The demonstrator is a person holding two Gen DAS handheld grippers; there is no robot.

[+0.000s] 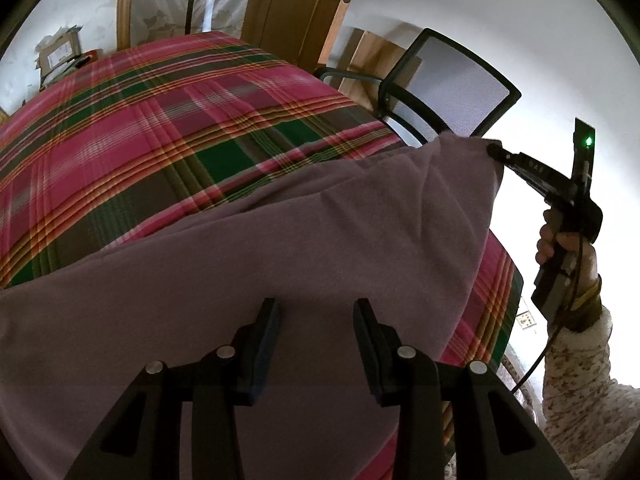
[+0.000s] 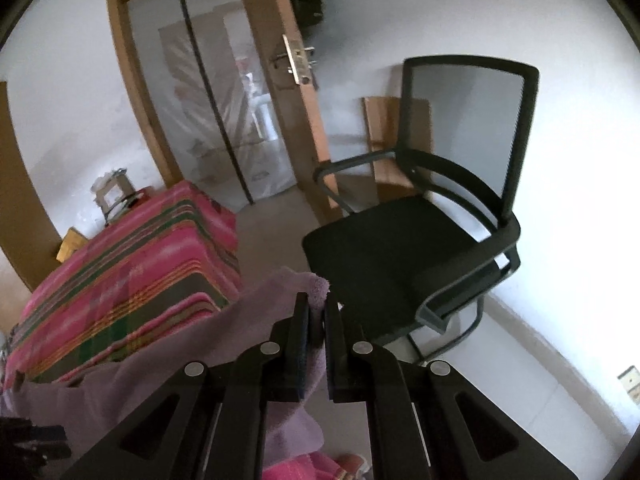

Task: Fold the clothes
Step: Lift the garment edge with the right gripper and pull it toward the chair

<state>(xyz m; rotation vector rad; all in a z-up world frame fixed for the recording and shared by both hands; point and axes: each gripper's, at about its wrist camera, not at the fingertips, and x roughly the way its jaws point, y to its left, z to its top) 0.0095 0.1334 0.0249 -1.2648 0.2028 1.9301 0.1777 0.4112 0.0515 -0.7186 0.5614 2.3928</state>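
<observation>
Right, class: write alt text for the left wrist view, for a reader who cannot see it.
A mauve garment lies across a pink-and-green plaid bedspread, one corner lifted at right by the shut right gripper in a person's hand. The left gripper hangs open above the cloth; a black mesh chair stands behind.

Right gripper (image 2: 318, 312) pinching mauve garment (image 2: 256, 316); plaid-covered bed (image 2: 132, 276) left, black mesh chair (image 2: 420, 240) far right.
</observation>
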